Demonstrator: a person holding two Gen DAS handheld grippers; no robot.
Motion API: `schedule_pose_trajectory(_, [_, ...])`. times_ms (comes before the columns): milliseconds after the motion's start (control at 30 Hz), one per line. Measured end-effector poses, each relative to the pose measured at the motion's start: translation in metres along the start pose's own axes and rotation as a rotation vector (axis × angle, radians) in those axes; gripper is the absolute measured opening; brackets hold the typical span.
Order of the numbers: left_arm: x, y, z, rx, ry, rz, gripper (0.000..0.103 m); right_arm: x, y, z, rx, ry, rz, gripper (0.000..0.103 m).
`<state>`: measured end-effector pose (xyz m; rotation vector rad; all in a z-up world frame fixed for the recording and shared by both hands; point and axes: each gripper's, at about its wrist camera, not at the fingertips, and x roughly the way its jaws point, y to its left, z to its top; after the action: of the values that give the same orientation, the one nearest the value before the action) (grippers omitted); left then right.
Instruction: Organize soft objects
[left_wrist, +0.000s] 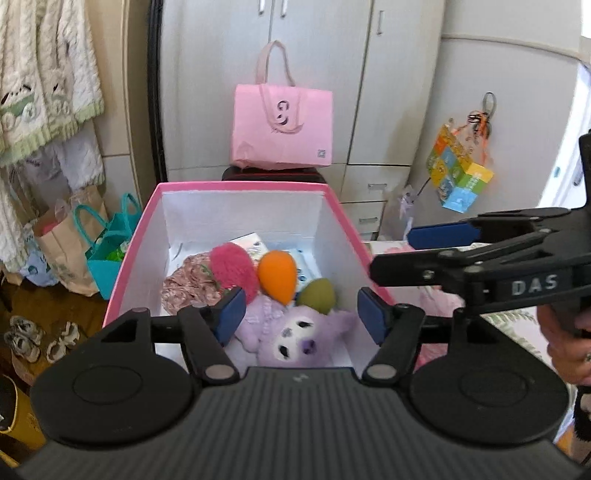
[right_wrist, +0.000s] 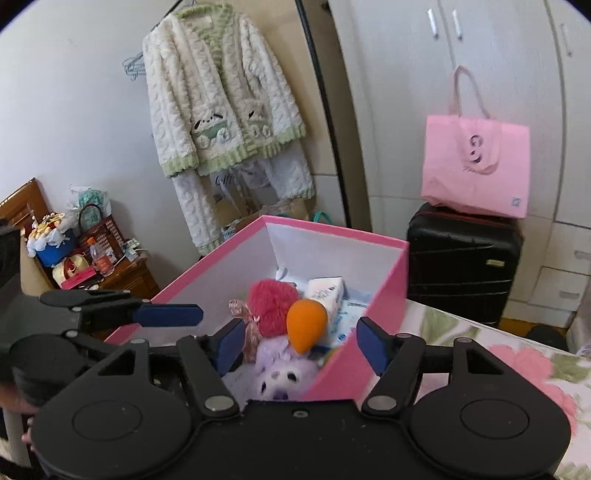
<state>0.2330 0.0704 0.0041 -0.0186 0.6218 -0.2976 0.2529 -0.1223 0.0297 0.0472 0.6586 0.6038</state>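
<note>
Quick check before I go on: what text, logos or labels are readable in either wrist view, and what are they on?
"DAS": black frame of the right gripper, left wrist view.
Pink paper tote bag: curly cut-out logo, reads roughly "G9", uncertain; small corner code square unreadable.
White printed carton in the pink box: print blurred.
Colourful hanging paper bag: print too small.

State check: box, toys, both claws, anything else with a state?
Box: open, no lid on.
Purple plush: in box, face up.
Orange toy: in box, on the pile.
Pink pompom: in box.
Left claw: open, empty.
Right claw: open, empty.
Suitcase: shut, upright.
Pink bag: atop suitcase.
</note>
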Motion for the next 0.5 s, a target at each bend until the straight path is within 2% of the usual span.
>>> schedule_pose_trajectory(133, [-0.024, -0.019, -0.005, 0.032, -0.028, -0.007, 0.073, -0.032, 0.003, -0.008, -0.002, -0.033, -0.033, 0.075])
schedule_pose_trajectory(167, [-0.029, -0.022, -0.006, 0.038, -0.035, -0.008, 0.077, -0.039, 0.003, -0.009, -0.006, -0.042, -0.036, 0.076])
schedule_pose_trajectory(400, [-0.065, -0.045, -0.018, 0.044, -0.08, -0.006, 0.088, -0.084, 0.016, -0.025, -0.028, -0.086, -0.085, 0.078])
schedule_pose_trajectory(500, [-0.076, -0.054, -0.024, 0.048, -0.09, -0.007, 0.092, -0.099, 0.018, -0.033, -0.032, -0.098, -0.111, 0.082])
